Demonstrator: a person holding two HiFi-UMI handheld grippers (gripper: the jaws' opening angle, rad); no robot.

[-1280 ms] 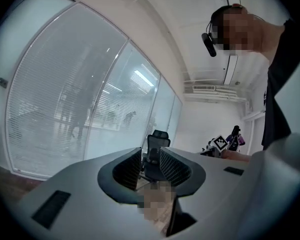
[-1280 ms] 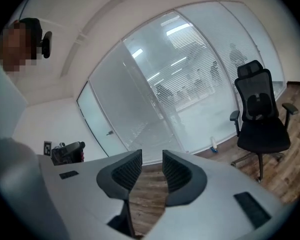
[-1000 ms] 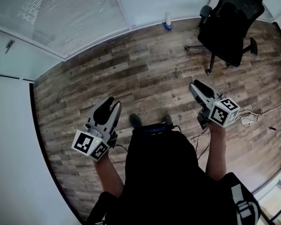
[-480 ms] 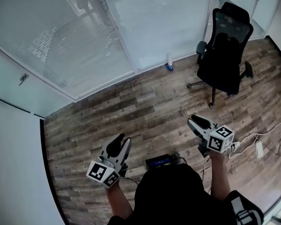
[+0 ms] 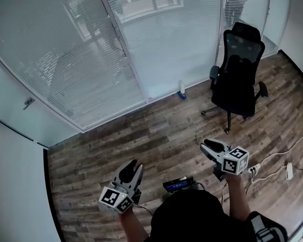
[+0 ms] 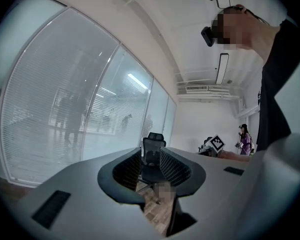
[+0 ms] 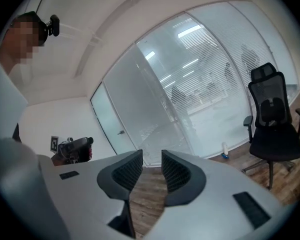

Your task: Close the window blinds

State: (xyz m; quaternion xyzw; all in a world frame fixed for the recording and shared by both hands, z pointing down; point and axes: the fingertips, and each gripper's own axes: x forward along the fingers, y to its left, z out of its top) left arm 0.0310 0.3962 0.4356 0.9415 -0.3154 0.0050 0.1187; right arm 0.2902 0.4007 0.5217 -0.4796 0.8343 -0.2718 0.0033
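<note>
White slatted blinds (image 5: 65, 69) hang behind a long glass wall across the top of the head view; they also show in the left gripper view as blinds (image 6: 55, 109) and in the right gripper view as blinds (image 7: 200, 79). My left gripper (image 5: 133, 167) is held over the wooden floor, well short of the glass, open and empty (image 6: 150, 156). My right gripper (image 5: 208, 146) is likewise open with nothing between its jaws (image 7: 151, 159); they have narrowed a little in the last second. Both point toward the glass wall.
A black office chair (image 5: 237, 69) stands at the right near the glass, ahead of the right gripper. A small white bottle (image 5: 181, 89) sits at the foot of the wall. Cables and a power strip (image 5: 288, 170) lie on the floor at the right. A door handle (image 5: 28, 103) shows at the left.
The head view has tipped up, so more of the blinds and glass wall shows. Both grippers sit lower in the picture and the chair stands nearer the middle right.
</note>
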